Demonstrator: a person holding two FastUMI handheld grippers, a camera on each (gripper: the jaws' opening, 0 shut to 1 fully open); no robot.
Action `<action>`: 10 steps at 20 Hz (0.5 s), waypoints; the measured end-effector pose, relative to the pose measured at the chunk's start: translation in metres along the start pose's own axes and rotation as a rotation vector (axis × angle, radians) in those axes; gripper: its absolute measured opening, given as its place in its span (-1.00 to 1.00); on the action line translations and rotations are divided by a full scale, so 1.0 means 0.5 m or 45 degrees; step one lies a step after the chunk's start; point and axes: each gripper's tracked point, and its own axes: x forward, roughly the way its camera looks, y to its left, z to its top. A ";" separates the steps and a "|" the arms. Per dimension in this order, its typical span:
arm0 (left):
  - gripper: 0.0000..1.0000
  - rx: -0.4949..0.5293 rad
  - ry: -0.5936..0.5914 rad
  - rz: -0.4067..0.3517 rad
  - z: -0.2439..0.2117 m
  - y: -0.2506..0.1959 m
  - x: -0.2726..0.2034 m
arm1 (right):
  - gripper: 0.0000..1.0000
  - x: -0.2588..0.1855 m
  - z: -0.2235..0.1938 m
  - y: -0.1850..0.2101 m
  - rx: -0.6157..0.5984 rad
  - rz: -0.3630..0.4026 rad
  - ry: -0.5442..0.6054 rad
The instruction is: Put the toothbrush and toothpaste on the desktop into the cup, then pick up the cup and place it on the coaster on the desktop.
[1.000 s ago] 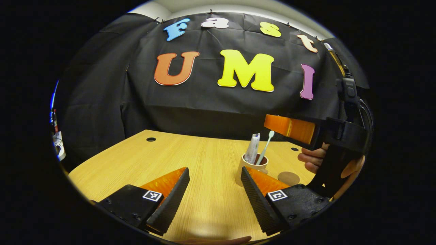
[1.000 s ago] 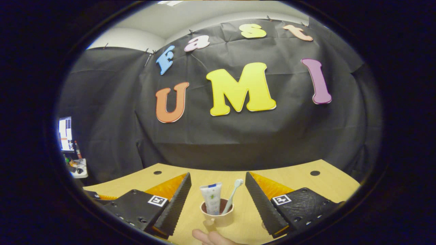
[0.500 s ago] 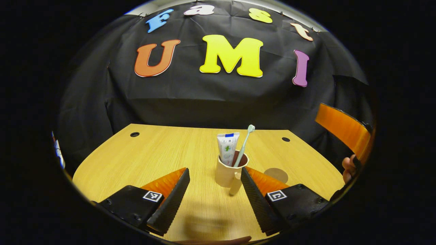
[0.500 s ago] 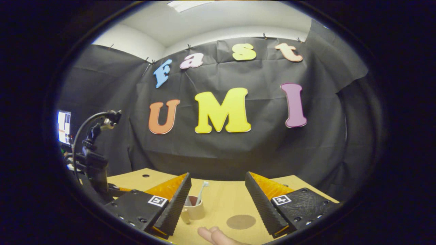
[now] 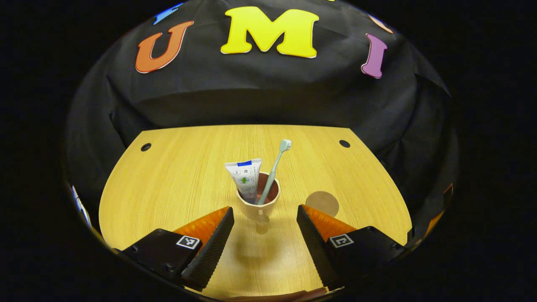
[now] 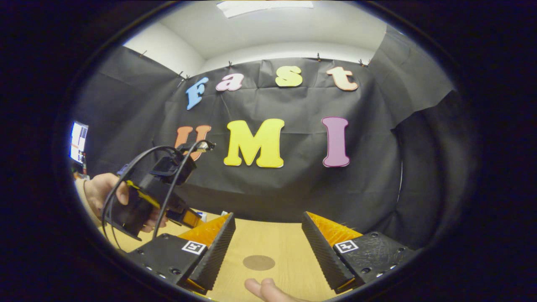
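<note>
Left gripper (image 5: pixel 262 218) spread wide, gripping nothing, poised above the table (image 5: pixel 176 176). Just ahead of the gap between its jaws, the cup (image 5: pixel 256 202), upright near the table's middle (handle toward the camera), holding toothpaste (image 5: pixel 245 178) and toothbrush (image 5: pixel 275 167). Coaster (image 5: pixel 321 203) bare, just to the cup's right. Right gripper (image 6: pixel 268 239) likewise spread wide, coaster (image 6: pixel 259 263) lying between its jaws.

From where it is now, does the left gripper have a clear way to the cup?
Probably yes. The left gripper is open, and the cup with toothpaste and toothbrush stands just ahead, between its tongs, nothing between them.
</note>
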 end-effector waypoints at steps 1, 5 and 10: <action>0.92 -0.036 0.064 -0.014 -0.001 -0.003 0.004 | 0.91 -0.006 -0.009 0.000 0.019 0.017 0.014; 0.91 -0.029 0.307 0.014 -0.020 0.000 0.029 | 0.90 -0.026 -0.044 -0.009 0.046 0.047 0.062; 0.86 -0.013 0.533 0.082 -0.069 -0.002 0.076 | 0.91 -0.025 -0.027 -0.021 0.022 0.050 0.016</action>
